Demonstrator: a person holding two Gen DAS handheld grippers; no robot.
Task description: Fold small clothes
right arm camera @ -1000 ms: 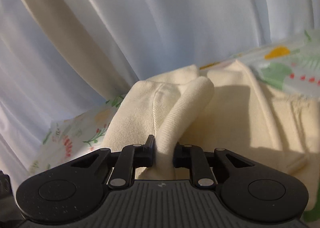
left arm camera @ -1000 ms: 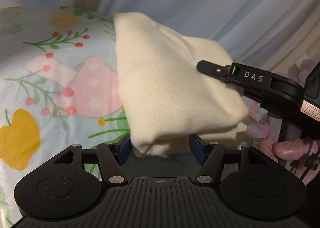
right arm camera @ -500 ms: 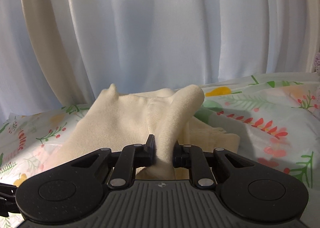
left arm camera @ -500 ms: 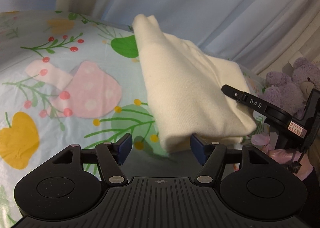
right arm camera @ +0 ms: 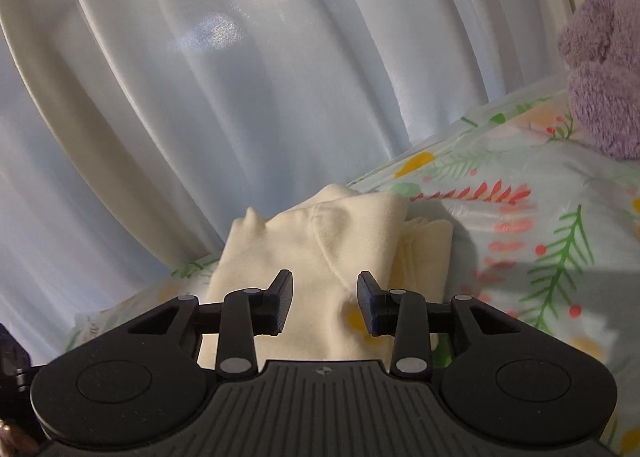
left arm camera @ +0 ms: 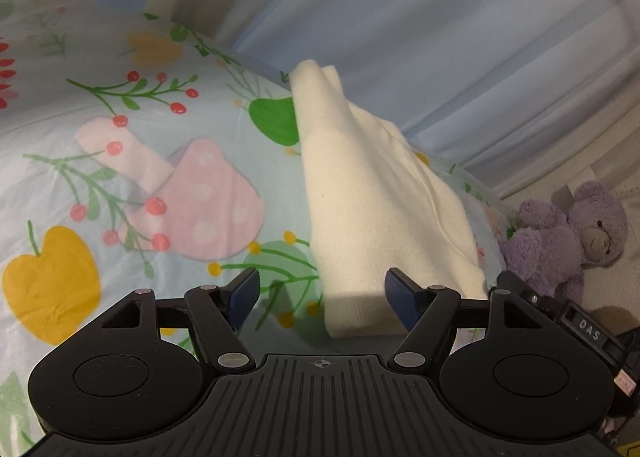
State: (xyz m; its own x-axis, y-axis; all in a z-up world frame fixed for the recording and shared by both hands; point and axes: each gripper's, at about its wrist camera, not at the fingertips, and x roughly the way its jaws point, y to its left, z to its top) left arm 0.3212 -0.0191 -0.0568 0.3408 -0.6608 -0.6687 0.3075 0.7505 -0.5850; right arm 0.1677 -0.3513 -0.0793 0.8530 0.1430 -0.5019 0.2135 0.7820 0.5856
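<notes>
A cream knit garment [left arm camera: 372,193] lies folded in a long bundle on the flower-print bed sheet [left arm camera: 120,177]. My left gripper [left arm camera: 320,295] is open just short of its near end; the jaws are still widening, and the cloth's corner lies beyond the right pad without being pressed. In the right wrist view the same cream garment [right arm camera: 320,241] rests on the sheet in front of my right gripper [right arm camera: 324,303]. Its jaws are opening too, and the fabric lies below and beyond the pads, free of them. Part of the right gripper [left arm camera: 576,321] shows at the lower right of the left wrist view.
Pale blue-white curtains [right arm camera: 240,77] hang close behind the bed. A purple plush bear [left arm camera: 572,233] sits at the bed's right side; the purple bear [right arm camera: 604,69] also fills the top right of the right wrist view.
The right gripper has let go of the fold of cream cloth it pinched, and the garment has dropped onto the sheet. The left gripper has drawn back and widened; the bundle now lies narrower.
</notes>
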